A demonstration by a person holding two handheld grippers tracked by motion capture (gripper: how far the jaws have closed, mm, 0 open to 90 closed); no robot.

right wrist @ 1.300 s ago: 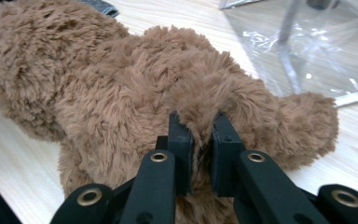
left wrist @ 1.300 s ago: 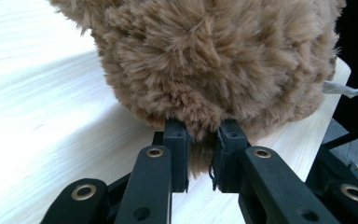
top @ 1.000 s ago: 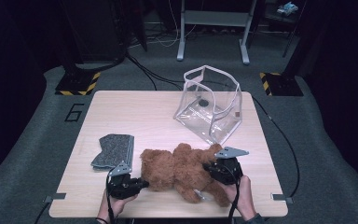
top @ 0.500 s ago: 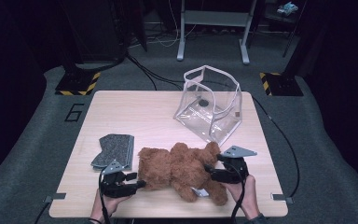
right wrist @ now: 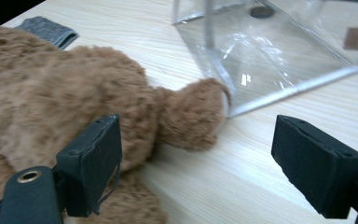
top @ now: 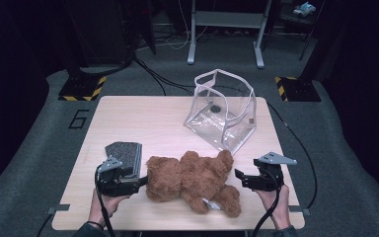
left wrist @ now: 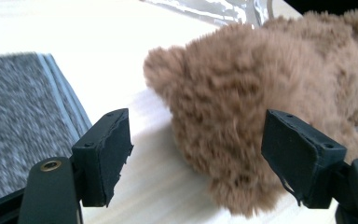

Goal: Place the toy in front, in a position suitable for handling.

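A brown teddy bear (top: 192, 180) lies on its side on the wooden table (top: 143, 121), near the front edge. My left gripper (top: 140, 181) is at the bear's left end with its jaws open. They have just been opening, and in the left gripper view (left wrist: 196, 158) a furry end of the bear (left wrist: 261, 116) reaches between them with neither pad pressing on it. My right gripper (top: 239, 177) stands open just right of the bear. Its jaws have also just been opening (right wrist: 219, 163), with the bear (right wrist: 74, 107) ahead to their left and bare table between them.
A clear plastic bag (top: 222, 111) stands open at the back right of the table, and the bear touches its corner (right wrist: 279, 51). A folded grey cloth (top: 124, 153) lies left of the bear, beside the left gripper (left wrist: 18, 116). Cables trail off the table's right side.
Both grippers have let go of the bear and opened. The right one drew back to the right, the left one lifted and backed off to the left. The bear stays lying on the table.
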